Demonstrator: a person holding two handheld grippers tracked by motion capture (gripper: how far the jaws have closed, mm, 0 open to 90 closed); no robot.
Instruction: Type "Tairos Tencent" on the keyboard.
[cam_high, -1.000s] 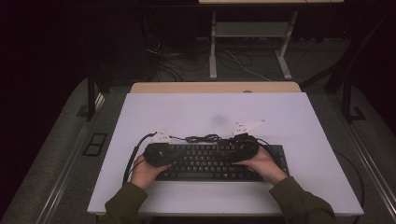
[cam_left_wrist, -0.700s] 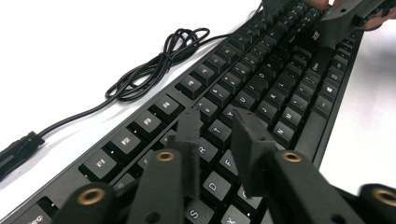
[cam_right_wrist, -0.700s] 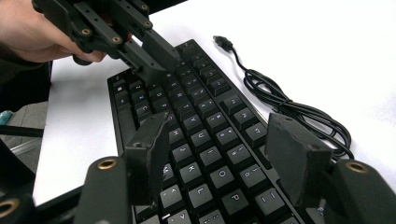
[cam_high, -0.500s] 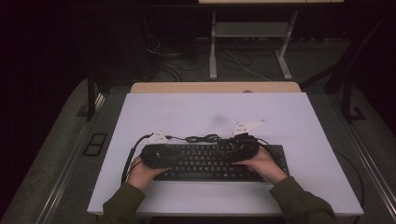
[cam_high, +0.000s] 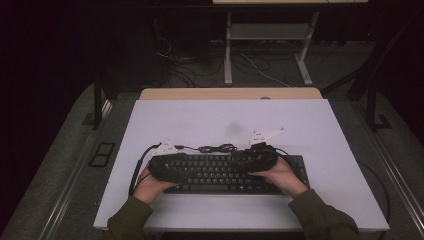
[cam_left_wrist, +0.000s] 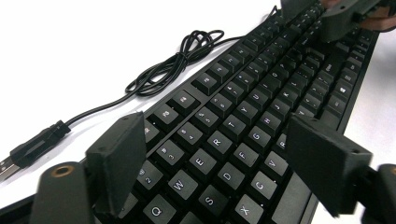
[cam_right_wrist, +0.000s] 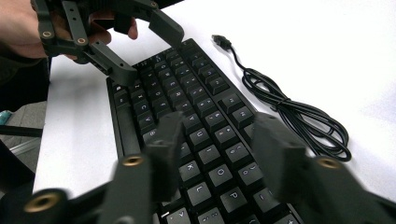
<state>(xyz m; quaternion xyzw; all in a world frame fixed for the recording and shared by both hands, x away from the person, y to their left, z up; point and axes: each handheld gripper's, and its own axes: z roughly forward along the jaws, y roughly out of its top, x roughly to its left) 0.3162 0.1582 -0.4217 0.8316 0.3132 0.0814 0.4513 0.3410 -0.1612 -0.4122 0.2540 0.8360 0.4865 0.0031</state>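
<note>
A black keyboard (cam_high: 220, 174) lies flat on the white table, near its front edge. Its black cable (cam_high: 217, 148) lies coiled behind it and ends in a USB plug (cam_left_wrist: 32, 145). My left gripper (cam_left_wrist: 219, 142) hovers over the keyboard's left keys. Its jaws have just been opening and now stand wide apart, with nothing pressed between them. My right gripper (cam_right_wrist: 219, 136) hangs over the right-hand keys. Its jaws, blurred, have just been closing but still stand apart above the keycaps. Both grippers, left (cam_high: 167, 166) and right (cam_high: 260, 158), sit at the keyboard's ends in the high view.
The white table top (cam_high: 200, 120) stretches bare behind the keyboard, with a wooden strip (cam_high: 230, 93) at its far edge. Beyond it, a dark floor holds loose cables and a metal desk frame (cam_high: 267, 45).
</note>
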